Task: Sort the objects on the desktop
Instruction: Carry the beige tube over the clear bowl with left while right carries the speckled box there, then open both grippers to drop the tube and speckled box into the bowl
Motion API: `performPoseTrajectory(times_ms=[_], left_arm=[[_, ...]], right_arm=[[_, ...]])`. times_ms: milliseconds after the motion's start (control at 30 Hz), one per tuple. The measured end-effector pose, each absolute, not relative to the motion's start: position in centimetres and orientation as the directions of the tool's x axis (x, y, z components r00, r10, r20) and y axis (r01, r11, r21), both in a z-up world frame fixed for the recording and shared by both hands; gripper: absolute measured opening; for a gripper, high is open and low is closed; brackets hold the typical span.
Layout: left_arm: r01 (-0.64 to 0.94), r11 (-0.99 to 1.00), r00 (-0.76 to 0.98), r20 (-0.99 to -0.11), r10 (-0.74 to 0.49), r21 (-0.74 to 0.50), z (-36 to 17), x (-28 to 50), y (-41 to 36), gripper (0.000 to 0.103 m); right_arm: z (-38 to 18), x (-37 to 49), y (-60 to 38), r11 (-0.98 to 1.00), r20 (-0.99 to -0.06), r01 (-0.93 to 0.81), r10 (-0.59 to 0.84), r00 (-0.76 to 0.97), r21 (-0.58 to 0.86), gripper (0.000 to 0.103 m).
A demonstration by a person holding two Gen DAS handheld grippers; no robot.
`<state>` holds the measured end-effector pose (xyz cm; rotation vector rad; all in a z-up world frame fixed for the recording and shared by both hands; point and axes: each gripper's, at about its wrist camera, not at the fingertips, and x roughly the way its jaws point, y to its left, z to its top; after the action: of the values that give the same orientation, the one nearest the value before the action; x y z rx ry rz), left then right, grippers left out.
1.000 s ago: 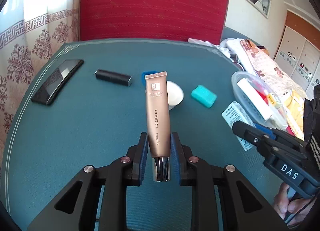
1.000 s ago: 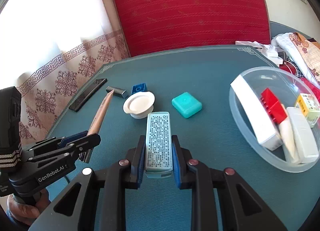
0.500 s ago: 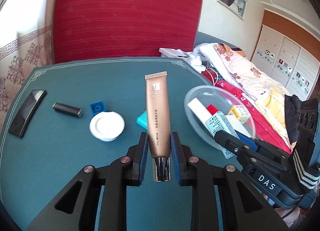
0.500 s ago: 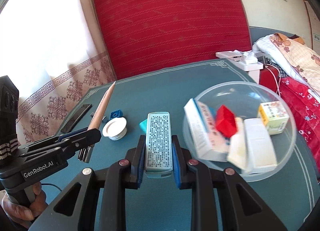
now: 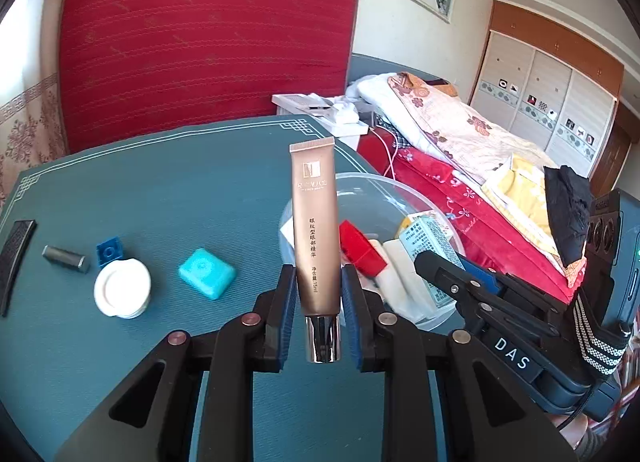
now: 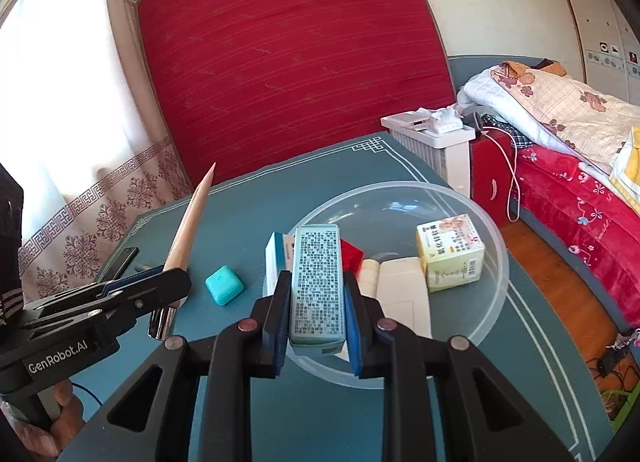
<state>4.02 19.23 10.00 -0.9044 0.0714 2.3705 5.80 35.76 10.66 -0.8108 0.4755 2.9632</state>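
My left gripper [image 5: 318,294] is shut on a bronze cosmetic tube [image 5: 314,218], held upright by its lower end, silver cap down, just left of the clear plastic bowl [image 5: 356,186]. My right gripper [image 6: 317,310] is shut on a pale teal box with printed text [image 6: 318,282], which hangs over the near rim of the same bowl [image 6: 492,230]. Inside the bowl lie a red block [image 6: 352,252], a white-and-blue box, a flat white case [image 6: 404,286] and a yellow carton [image 6: 450,252]. The left gripper with its tube [image 6: 188,234] also shows at the left of the right wrist view.
On the teal table [image 5: 180,182] lie a turquoise case [image 5: 207,273], a white round lid [image 5: 122,288], a blue brick [image 5: 109,250], a dark cylinder [image 5: 66,259] and a black phone [image 5: 14,258]. A bed [image 6: 560,122] and a white heater [image 6: 432,138] stand to the right.
Both grippers have swung right across the table toward the bowl, still holding the tube and the box. The loose items now sit at the left; the box has reached the bowl's rim.
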Motion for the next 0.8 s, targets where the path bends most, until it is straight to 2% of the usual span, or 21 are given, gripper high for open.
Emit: performPoseTrajectory(times_ms=[800], left_arm=[[-0.614, -0.764, -0.490, -0.664, 0.565, -0.197, 7.9, 0.0, 25.4, 0.027]], right_arm=[[8.4, 5.2, 39.2, -0.929, -0.548, -0.194, -0.012, -0.836, 0.316, 0.027]])
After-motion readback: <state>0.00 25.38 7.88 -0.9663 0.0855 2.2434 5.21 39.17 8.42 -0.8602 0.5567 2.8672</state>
